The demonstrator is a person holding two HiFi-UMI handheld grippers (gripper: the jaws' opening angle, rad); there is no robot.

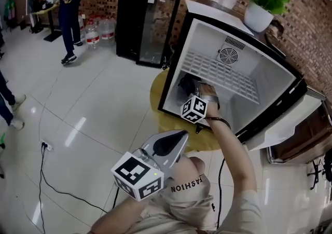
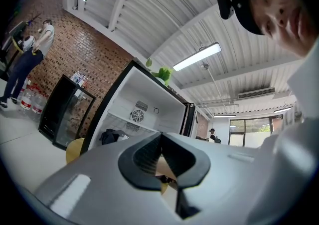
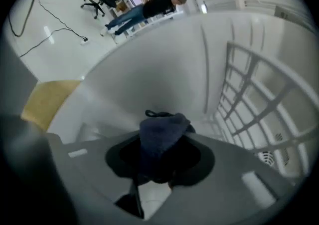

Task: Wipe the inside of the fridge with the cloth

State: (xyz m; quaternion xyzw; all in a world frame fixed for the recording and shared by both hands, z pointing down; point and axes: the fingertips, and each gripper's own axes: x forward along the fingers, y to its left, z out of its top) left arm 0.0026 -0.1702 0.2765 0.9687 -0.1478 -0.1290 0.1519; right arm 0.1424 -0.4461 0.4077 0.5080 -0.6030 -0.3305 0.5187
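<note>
The small fridge [image 1: 270, 67] stands open on a round yellow table [image 1: 158, 100], its inside white, with a wire shelf [image 1: 218, 72] and a fan vent at the back. My right gripper [image 1: 193, 90] reaches into the lower left of the fridge and is shut on a dark blue cloth [image 3: 160, 134], which bunches up between the jaws against the white inner wall [image 3: 149, 69]. The cloth [image 1: 185, 83] shows as a dark lump in the head view. My left gripper [image 1: 179, 135] hangs shut and empty outside, in front of the fridge. In the left gripper view, the left gripper [image 2: 160, 156] points at the fridge [image 2: 149, 104].
The fridge door [image 1: 290, 124] hangs open at the right. A potted plant [image 1: 265, 4] sits on top of the fridge. A black glass-door cooler [image 1: 148, 25] stands behind. A cable [image 1: 44, 176] runs over the tiled floor. People stand far left.
</note>
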